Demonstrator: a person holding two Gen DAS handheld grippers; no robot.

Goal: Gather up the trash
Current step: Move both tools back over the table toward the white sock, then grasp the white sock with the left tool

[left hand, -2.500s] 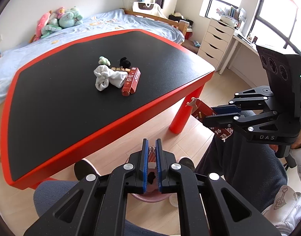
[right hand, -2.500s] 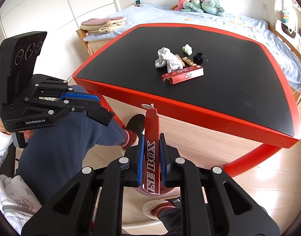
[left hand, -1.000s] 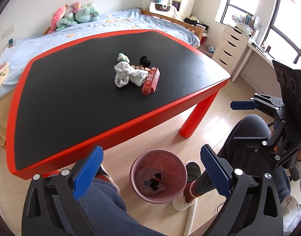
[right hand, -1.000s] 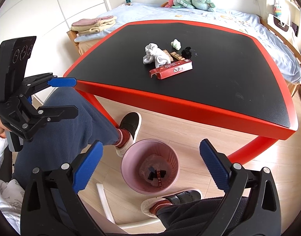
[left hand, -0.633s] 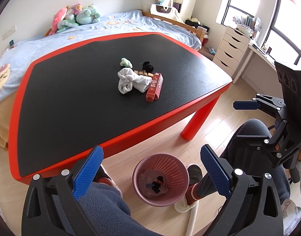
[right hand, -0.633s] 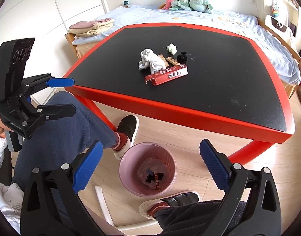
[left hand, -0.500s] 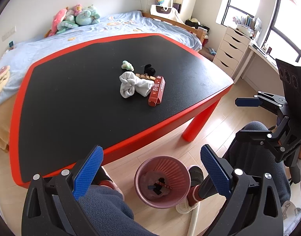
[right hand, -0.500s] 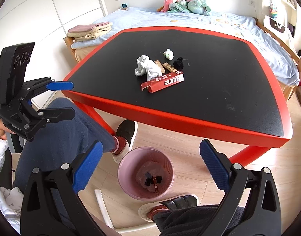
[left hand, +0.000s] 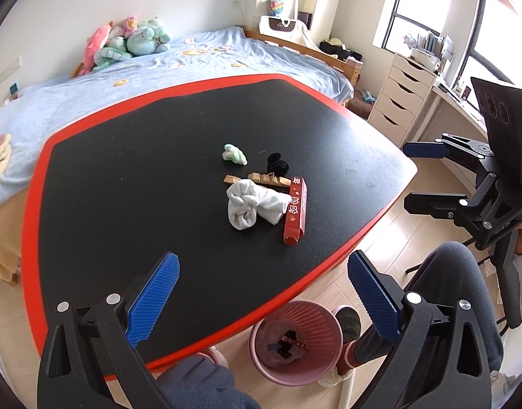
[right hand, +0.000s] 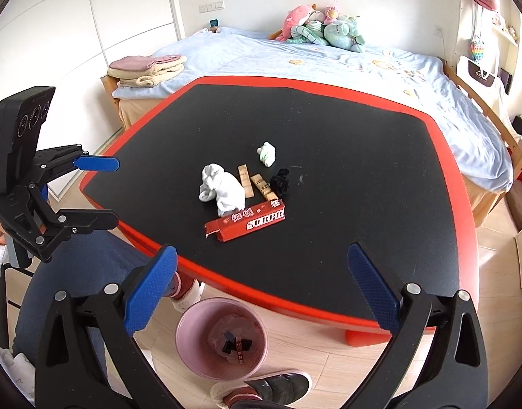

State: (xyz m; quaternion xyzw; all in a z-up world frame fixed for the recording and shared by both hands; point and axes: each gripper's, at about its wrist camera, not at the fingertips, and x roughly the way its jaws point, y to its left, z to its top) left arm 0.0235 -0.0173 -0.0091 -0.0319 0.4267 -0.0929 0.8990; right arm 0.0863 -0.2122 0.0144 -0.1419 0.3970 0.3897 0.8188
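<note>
On the black table with a red rim (left hand: pixel 152 358) (right hand: pixel 329 318) lie a red carton (left hand: pixel 295 216) (right hand: pixel 249 221), a white crumpled cloth (left hand: pixel 252 204) (right hand: pixel 221 187), two small wooden pieces (left hand: pixel 261 180) (right hand: pixel 252 182), a black wad (left hand: pixel 278 165) (right hand: pixel 280 181) and a pale green wad (left hand: pixel 234 154) (right hand: pixel 267 154). A pink bin (left hand: pixel 296 339) (right hand: pixel 221 337) with scraps inside stands on the floor below the table's near edge. My left gripper (left hand: pixel 262 291) (right hand: pixel 90 191) and right gripper (right hand: pixel 261 288) (left hand: pixel 421 177) are both open wide and empty, near the table's front edge.
A bed with blue sheets (left hand: pixel 179 64) (right hand: pixel 363 71) and plush toys lies behind the table. White drawers (left hand: pixel 399 100) stand at the right. The person's legs and slippered feet (right hand: pixel 261 388) are beside the bin. Folded towels (right hand: pixel 148 70) sit on the bed's corner.
Both grippers opened and let their trash fall into the bin. Since then both have risen and moved forward over the table's front edge; the pile looks nearer.
</note>
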